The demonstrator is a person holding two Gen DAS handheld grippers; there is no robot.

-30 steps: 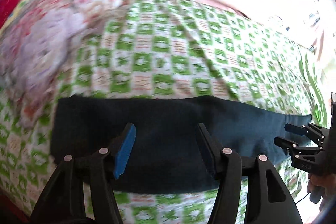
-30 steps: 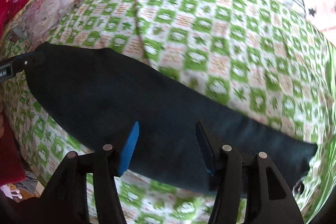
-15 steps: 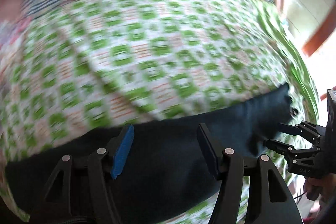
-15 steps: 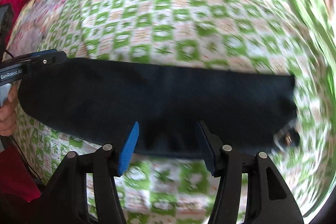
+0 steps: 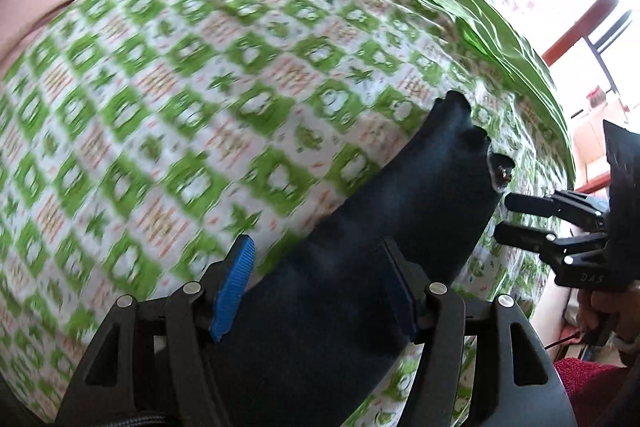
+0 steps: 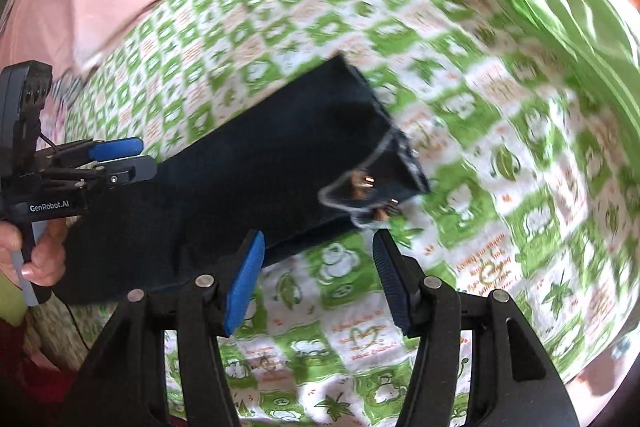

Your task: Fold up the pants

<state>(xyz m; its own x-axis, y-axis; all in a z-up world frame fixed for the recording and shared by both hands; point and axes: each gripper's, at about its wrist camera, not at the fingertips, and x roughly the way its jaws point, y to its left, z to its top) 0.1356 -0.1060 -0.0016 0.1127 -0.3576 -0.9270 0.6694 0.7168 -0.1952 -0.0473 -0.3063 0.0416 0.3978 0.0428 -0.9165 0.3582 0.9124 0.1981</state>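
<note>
Now both views have swung toward the waistband end of the pants (image 6: 256, 179), which a second ago stretched as a flat band straight across each picture and here run on a slant over the green-checked bedspread (image 6: 500, 155). Going left to right in the right wrist view: the left gripper (image 6: 132, 157) sits at the left over the dark cloth, its fingers only narrowly parted and nothing plainly pinched; whether it touches the fabric I cannot tell. Next comes the long folded leg, then the waistband (image 6: 380, 163) with its metal button, lying toward the bedspread's right edge. The right gripper (image 6: 318, 279) hovers spread just short of the near hem, holding nothing. In the left wrist view the left gripper (image 5: 316, 287) is likewise spread over the cloth. Judging by this, the lengthwise fold looks done and the waistband end is probably the next grasp.
</note>
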